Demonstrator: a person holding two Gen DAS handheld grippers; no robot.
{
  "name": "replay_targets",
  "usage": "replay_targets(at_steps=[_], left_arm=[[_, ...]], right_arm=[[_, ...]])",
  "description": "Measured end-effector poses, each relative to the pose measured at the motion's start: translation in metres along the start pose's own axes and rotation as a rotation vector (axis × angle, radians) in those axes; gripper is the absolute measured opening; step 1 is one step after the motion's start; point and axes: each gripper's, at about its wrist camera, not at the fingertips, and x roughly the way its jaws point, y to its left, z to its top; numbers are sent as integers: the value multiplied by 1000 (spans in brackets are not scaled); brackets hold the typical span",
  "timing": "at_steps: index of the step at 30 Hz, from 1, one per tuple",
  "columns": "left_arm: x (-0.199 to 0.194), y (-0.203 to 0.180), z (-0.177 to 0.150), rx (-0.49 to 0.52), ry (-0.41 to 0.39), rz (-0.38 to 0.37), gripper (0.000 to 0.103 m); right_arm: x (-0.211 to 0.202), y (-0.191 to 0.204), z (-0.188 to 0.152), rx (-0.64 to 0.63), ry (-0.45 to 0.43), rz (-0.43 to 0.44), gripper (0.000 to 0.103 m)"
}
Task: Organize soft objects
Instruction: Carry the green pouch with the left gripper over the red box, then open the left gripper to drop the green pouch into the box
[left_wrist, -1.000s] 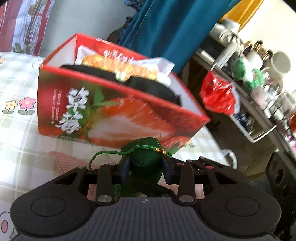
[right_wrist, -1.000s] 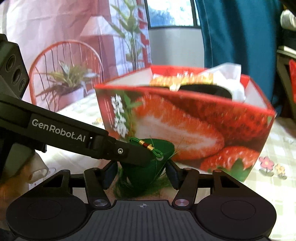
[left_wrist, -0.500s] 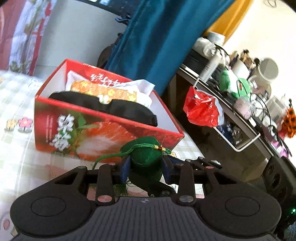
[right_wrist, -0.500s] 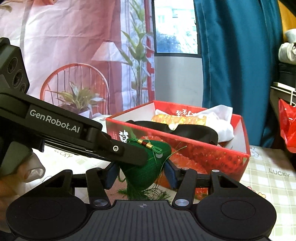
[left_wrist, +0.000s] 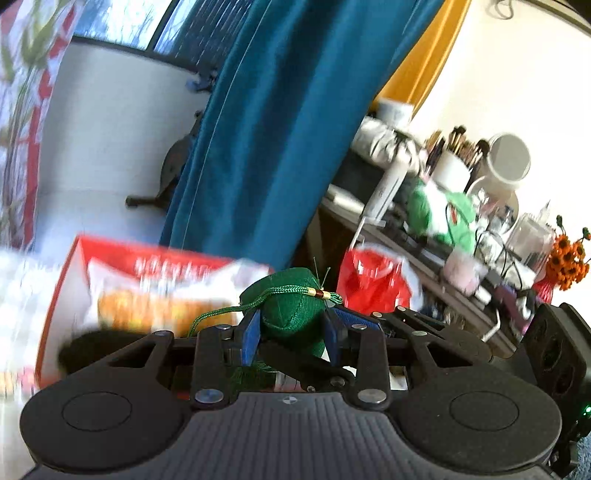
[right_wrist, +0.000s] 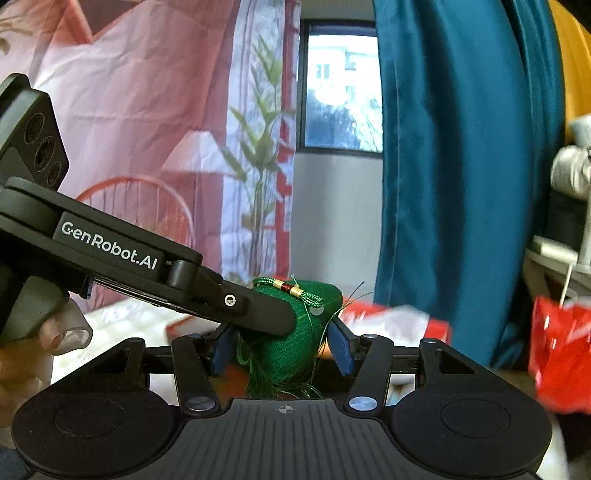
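Held the green pouch (left_wrist: 291, 314) aloft in the left gripper (left_wrist: 291, 328), clamped by the blue pads on both flanks, with cord and beads draped over the top. Flanked the same pouch with the right gripper (right_wrist: 280, 347), fingers partly spread on either side; could not tell whether those pads pressed or merely stood beside it. Hung in front of and above the red box (left_wrist: 74, 266), seen blurred below and to the left in the left view, already stocked with an orange packet (left_wrist: 155, 310), something white and something black.

Judged as the carrying step, with the drop into the box not yet made. Best done by keeping one firm hold and easing the other clear first, so as not to tug the soft cloth two ways. Needed aiming at a bare gap beside the packet, lowering past the rim before letting go, and minding the loose cord and tassel against snagging on a finger.
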Motion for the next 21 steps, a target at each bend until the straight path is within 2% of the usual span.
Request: replay_targets(at_steps=[5,9,16,21], left_arm=[[6,-5,30,43,-74,-15,39],[21,-4,29,34,-52,20,39],[52,11,2,8,53,71,39],[63,17,-2,13,76,92,40]], right_arm=[[10,-21,37,-39,-67,-26,50],[19,-30,48,-98,-90,-42,50],[42,-30,19,-86,-2,-30,48],[50,-30,-1,-76,44,-45,44]])
